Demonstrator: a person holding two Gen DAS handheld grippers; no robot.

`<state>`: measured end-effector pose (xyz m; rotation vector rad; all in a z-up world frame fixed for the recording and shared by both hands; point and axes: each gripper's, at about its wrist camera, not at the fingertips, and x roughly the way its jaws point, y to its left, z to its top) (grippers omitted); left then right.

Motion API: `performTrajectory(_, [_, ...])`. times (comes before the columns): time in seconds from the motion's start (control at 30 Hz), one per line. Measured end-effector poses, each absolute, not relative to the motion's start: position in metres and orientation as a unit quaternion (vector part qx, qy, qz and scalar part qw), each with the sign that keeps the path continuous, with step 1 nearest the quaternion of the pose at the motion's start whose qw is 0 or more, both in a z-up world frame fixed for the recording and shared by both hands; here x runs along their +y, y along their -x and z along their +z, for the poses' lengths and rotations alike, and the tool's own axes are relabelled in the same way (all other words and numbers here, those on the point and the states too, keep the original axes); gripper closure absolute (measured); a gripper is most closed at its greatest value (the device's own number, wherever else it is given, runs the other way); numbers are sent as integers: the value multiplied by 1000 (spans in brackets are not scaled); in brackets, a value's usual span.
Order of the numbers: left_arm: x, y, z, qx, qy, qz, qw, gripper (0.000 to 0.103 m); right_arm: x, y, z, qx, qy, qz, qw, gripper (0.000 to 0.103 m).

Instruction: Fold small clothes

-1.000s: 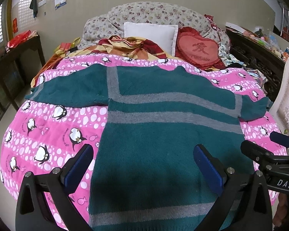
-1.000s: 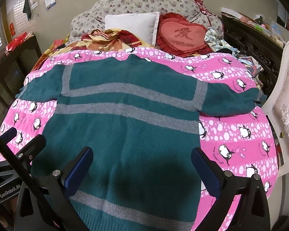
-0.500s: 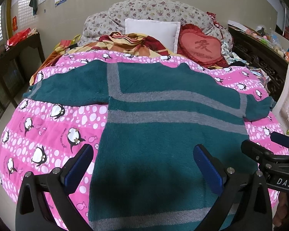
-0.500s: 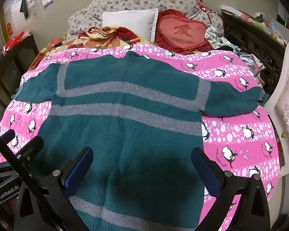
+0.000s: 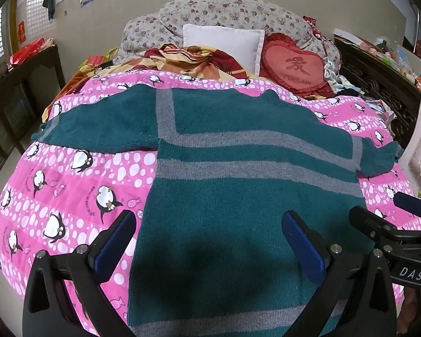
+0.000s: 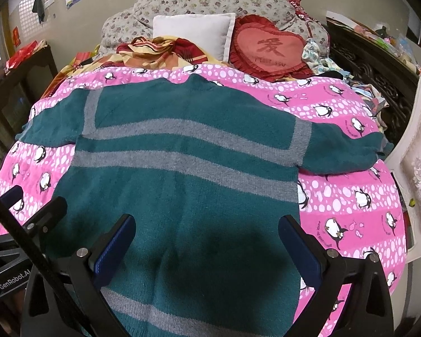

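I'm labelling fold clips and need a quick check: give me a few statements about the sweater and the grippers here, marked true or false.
1. The sweater lies spread flat on the pink quilt. True.
2. Its sleeves are folded in. False: both stretch out sideways.
3. The left gripper grips the hem. False: it is open, holding nothing.
4. The right gripper is open. True.
5. A heart cushion sits by the white pillow. True.

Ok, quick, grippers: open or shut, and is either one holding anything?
Left gripper: open, holding nothing, above the sweater.
Right gripper: open, holding nothing.
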<state>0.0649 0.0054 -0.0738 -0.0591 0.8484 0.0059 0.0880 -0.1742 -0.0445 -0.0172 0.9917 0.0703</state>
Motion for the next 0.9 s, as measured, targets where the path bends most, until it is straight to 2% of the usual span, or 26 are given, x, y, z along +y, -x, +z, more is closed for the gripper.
performTrajectory(0.9, [27, -96, -89, 435, 46, 30, 899, 0, -164, -120, -64, 492, 16, 34, 870, 0])
